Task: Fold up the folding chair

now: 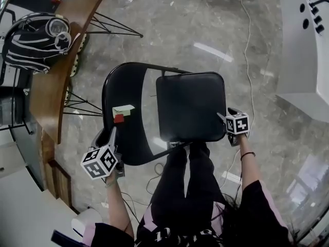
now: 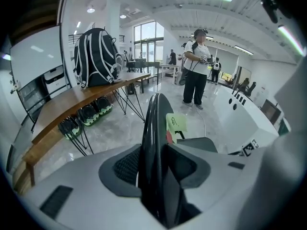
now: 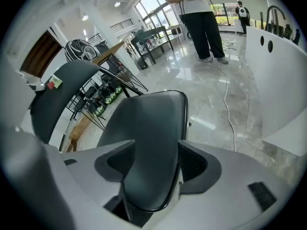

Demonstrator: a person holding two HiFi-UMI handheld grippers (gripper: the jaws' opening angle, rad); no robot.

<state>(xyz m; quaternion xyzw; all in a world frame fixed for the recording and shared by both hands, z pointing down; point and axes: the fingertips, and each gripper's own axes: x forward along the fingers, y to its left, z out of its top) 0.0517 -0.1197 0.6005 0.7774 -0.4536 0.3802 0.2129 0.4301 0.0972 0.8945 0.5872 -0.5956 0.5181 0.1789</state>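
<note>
Marble floor point(image 1: 205, 24): grey, glossy; carries everything below.

White counter unit point(image 1: 303, 50): fills the head view's right edge, well apart from the chair.

Wooden table point(image 1: 56, 76): runs up the left side on thin black wire legs.

Folding chair point(image 1: 175, 112): black, unfolded, stands on the floor just ahead of the person's legs point(image 1: 187, 189). Runs left to right across the head view along its back-to-front line.
- Backrest point(image 1: 123, 91): sits at the left, curved, with its long side running up the picture.
- Seat point(image 1: 198, 96): lies roughly level, with its front edge pointing to the right.

Striped backpack point(image 1: 36, 42): rests on the table's far end.

Left gripper point(image 1: 110, 138): clamps the near edge of the backrest. Shows the panel edge-on and upright between both pads point(image 2: 127, 166) in its own view.

Right gripper point(image 1: 229, 120): sits at the seat's near right corner, jaws spread and straddling the seat edge. Possibly brushes the seat with a pad; hard to judge from its own view.

Pale green sticky note point(image 1: 123, 109): stuck on the backrest's inner face, with a small red tab point(image 1: 119, 119) just below it.
</note>
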